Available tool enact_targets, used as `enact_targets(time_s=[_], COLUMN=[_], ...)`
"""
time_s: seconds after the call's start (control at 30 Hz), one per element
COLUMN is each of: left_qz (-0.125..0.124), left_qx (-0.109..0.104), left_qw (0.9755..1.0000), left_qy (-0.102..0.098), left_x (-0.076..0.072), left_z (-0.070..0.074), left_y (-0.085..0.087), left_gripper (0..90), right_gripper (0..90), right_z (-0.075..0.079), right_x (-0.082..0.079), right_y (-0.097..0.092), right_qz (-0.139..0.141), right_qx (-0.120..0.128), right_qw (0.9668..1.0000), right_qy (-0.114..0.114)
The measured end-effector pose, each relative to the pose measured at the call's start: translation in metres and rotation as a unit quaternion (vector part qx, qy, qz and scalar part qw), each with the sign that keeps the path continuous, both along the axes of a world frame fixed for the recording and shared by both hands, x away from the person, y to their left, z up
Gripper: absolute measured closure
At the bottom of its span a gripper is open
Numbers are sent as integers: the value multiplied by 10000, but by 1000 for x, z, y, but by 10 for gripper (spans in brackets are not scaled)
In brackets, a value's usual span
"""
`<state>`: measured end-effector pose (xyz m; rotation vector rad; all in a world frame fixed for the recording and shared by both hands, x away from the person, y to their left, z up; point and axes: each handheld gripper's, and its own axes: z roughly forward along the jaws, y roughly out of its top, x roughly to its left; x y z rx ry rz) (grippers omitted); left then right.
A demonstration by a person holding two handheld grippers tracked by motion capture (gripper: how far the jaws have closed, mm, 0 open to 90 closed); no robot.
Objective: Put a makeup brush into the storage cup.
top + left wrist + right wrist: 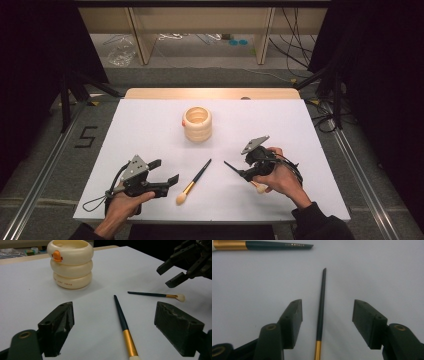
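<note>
Risk, judged from this moment: the thin brush (321, 315) lies flat on the white table (150, 125), its slim dark handle running up the middle of the right gripper view between the two jaws with clear space either side. If the right gripper (325, 320) closes off-centre or too high above the surface, the handle will likely roll or skid aside rather than seat in the pads; pressing too low could jam the jaw tips on the table. Right gripper: jaws partly open, touching nothing, brush between them but not gripped. Left gripper (113, 325): jaws spread wide, empty, straddling the larger brush (123, 322) at lower centre of its view without contact. In the high view the cream ringed holder (197, 124) stands at upper centre, well apart from both brushes, so any carry will be long enough to punish a weak grip.
</note>
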<state>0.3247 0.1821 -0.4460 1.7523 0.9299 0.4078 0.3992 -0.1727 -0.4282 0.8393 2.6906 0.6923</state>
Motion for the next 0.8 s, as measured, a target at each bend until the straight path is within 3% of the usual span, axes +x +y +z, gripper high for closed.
enact_targets(time_s=[0.33, 0.37, 0.53, 0.8], left_qz=[-56, -45, -58, -43], left_qx=[-29, -30, -23, -7], left_qw=[10000, 10000, 10000, 10000], left_qy=[-12, -15, -5, -3], left_x=[1, 1, 1, 1], left_z=[-1, -1, -1, -1], left_y=[0, 0, 0, 0], left_gripper=[163, 163, 163, 162], right_gripper=[567, 589, 640, 709], right_z=[-9, -11, -16, -20], right_x=[6, 8, 10, 14], right_y=[6, 7, 8, 8], right_qz=[172, 247, 293, 324], right_qx=[-523, -660, -894, -1031], right_qw=[9975, 9961, 9929, 9896], right_qy=[445, 529, 735, 950])
